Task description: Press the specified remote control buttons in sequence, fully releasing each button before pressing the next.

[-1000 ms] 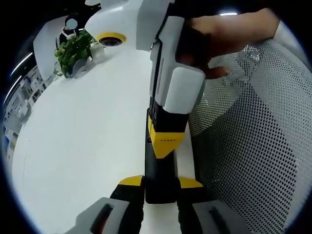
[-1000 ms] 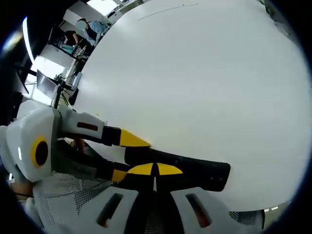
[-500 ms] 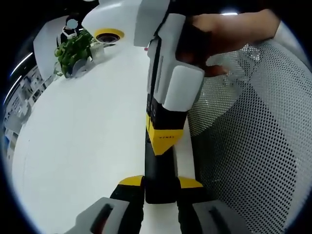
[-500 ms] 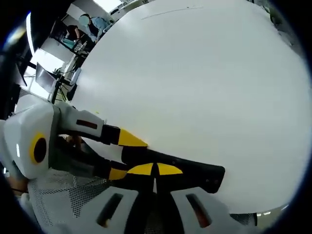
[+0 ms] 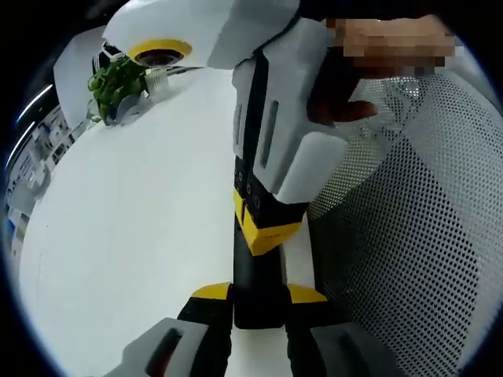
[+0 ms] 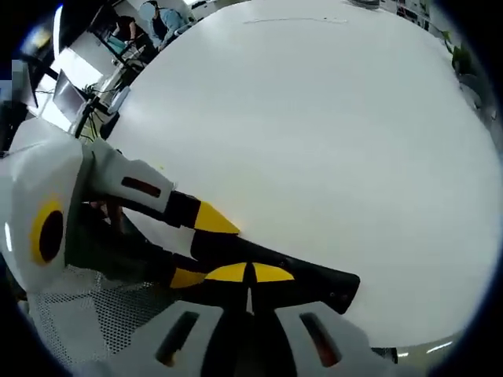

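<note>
A long black remote point(image 5: 256, 292) is clamped at its near end between my left gripper's point(image 5: 259, 294) yellow-tipped jaws, just over the white table point(image 5: 134, 220). From above, my right gripper point(image 5: 267, 228) comes down with its jaws together, and their yellow tip rests on the remote's top face. In the right gripper view the remote point(image 6: 318, 276) runs crosswise under my right gripper point(image 6: 251, 272), whose two tips meet on it. The left gripper point(image 6: 196, 247) holds the remote's left end there.
A grey mesh chair back point(image 5: 409, 243) fills the right side, close to the table edge. A small green plant point(image 5: 118, 82) stands far across the table. A hand point(image 5: 350, 110) holds the right gripper. Desks and a person point(image 6: 161, 16) lie beyond the table's far edge.
The right gripper's body has tilted and come nearer to the left camera, while its tip stays on the remote. The left gripper keeps its hold; the remote has not moved.
</note>
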Demonstrator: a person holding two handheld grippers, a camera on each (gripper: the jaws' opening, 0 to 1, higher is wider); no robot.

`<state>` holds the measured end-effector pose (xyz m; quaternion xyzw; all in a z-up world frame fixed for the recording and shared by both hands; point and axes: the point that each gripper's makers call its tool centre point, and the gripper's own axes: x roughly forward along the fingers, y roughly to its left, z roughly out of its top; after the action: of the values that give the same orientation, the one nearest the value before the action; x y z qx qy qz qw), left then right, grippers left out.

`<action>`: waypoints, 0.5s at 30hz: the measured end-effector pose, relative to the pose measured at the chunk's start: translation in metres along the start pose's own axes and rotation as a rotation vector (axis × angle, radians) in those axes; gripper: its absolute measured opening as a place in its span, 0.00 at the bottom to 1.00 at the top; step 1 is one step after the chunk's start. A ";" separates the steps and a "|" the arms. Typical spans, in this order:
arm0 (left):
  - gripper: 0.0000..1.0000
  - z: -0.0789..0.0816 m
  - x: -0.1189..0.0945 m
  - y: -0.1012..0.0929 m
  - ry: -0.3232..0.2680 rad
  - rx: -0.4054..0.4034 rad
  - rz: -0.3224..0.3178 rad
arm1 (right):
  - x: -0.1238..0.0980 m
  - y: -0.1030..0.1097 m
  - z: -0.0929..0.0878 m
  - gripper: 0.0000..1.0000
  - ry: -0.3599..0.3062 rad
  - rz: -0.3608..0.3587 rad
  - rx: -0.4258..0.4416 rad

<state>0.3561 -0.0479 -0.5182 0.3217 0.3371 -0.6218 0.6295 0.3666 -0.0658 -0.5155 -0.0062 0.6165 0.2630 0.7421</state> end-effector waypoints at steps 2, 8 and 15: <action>0.25 0.000 0.000 0.000 0.000 -0.001 0.001 | 0.000 0.000 0.000 0.00 0.026 -0.004 -0.009; 0.25 0.000 0.001 0.000 0.000 -0.005 0.002 | -0.001 0.000 -0.001 0.00 0.073 -0.033 -0.017; 0.25 0.002 0.001 0.000 -0.007 -0.015 0.013 | -0.003 -0.002 -0.003 0.00 0.034 0.021 0.053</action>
<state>0.3560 -0.0499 -0.5181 0.3169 0.3372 -0.6162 0.6372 0.3645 -0.0694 -0.5138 0.0153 0.6358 0.2543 0.7286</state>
